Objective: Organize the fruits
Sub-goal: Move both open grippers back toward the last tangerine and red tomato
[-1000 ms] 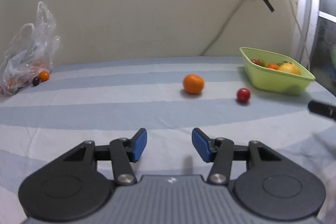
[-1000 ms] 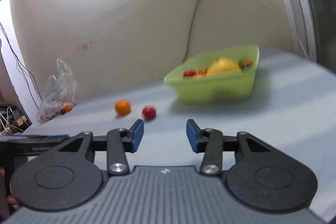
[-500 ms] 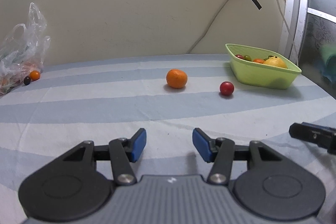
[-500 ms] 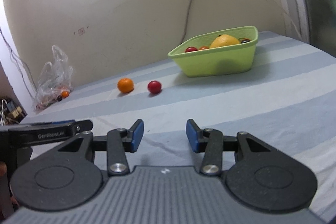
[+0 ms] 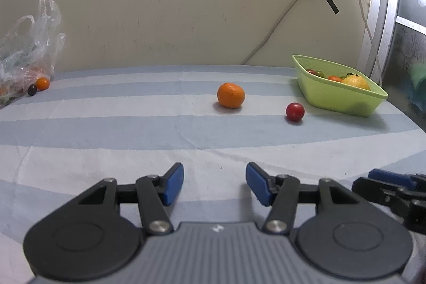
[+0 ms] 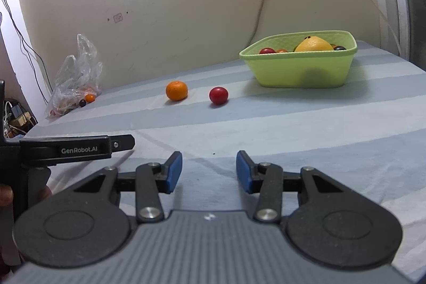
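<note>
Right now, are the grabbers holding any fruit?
No. The left gripper and right gripper are both open and empty. The orange and red fruit lie untouched on the cloth.

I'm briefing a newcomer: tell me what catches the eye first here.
The orange mandarin and the red round fruit lie apart on the striped cloth, short of the green basket of fruit at the right. Both the left gripper and the right gripper are open and empty.

Both wrist views low over bed, facing wall, sharing basket [image 5: 343, 100]
</note>
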